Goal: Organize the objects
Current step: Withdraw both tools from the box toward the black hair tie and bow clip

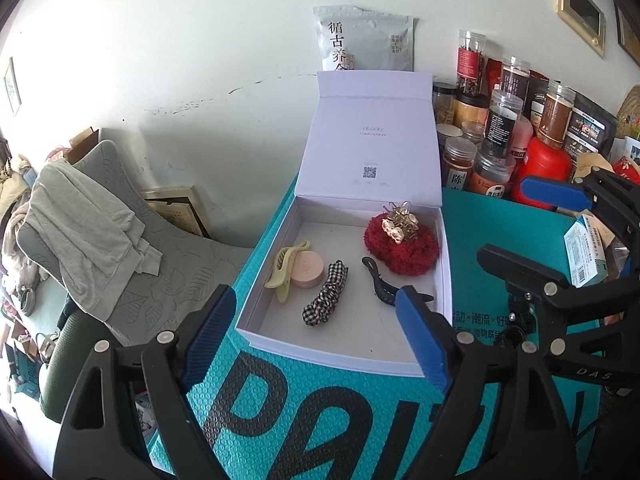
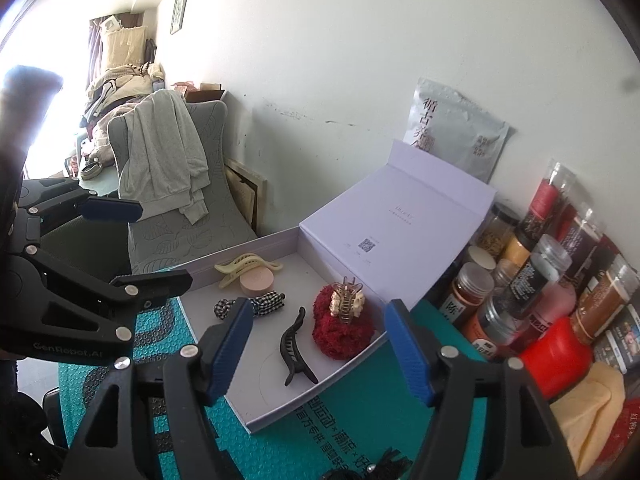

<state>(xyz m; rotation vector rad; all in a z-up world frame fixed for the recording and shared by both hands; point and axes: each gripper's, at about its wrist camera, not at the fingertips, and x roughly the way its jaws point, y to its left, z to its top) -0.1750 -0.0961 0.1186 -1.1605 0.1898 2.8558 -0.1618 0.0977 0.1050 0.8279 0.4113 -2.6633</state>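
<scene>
The sorting looks far along, perhaps between picks: the white box [image 1: 344, 354] sits lid-up on the teal mat [image 1: 304, 420], and going left to right inside it lie the yellow claw clip [image 1: 285, 276] with the round pink compact [image 1: 307, 275] touching it, the checked scrunchie [image 1: 325, 299], the black clip [image 1: 380, 286], and the red fluffy scrunchie [image 1: 404, 250] with the gold clip [image 1: 400, 222] resting on top. The next move, by my reading, calls for finding whatever is not yet boxed — a dark item at the bottom edge of the right wrist view [image 2: 384, 468] may be one, though I cannot tell what it is. The left gripper [image 1: 316, 336] hangs above the box's near wall, jaws wide and empty, touching nothing. The right gripper [image 2: 320, 356], over the box's near corner, likewise stands parted with nothing between its pads.
</scene>
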